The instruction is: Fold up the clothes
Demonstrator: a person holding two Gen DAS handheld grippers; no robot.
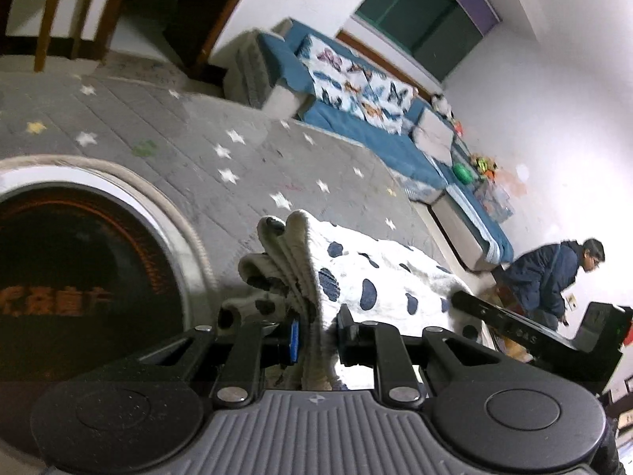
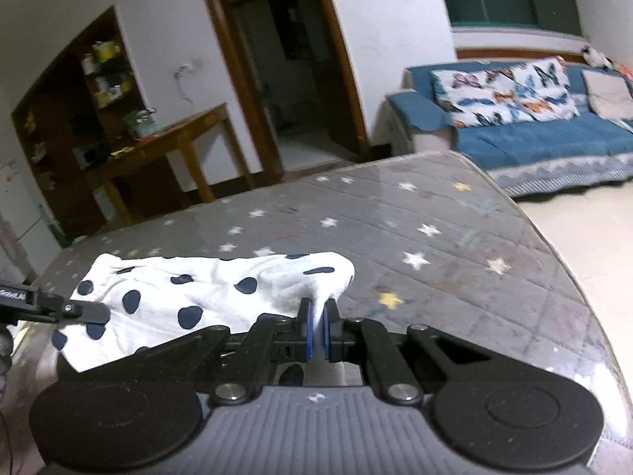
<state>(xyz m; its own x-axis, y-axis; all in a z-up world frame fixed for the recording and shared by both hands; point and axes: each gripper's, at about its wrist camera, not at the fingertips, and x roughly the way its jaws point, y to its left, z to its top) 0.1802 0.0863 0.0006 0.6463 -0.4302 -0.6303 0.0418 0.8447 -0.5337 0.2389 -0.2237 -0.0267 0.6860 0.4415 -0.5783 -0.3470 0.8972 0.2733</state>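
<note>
left tool (image 1: pixel 316 330) pinching bunched ribbed hem of white navy-spotted knit garment (image 1: pixel 368 273) | right tool (image 2: pixel 316 330) pinching its thin corner | risk: corner slips, fold skews on grey star-quilted surface (image 2: pixel 435 245)

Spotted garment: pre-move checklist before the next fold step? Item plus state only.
1. Left hand-held gripper clamped on the bunched ribbed edge of the spotted garment: ok.
2. Right hand-held gripper pinching a corner of the garment: ok.
3. Cloth between the two grips taut and flat: not ok, it sags and wrinkles.
4. Star-print table cover bare ahead of the garment: ok.
5. Round dark-faced appliance away from the cloth: cannot tell, it sits close at left.
6. Person in dark jacket out of the way: ok.
</note>
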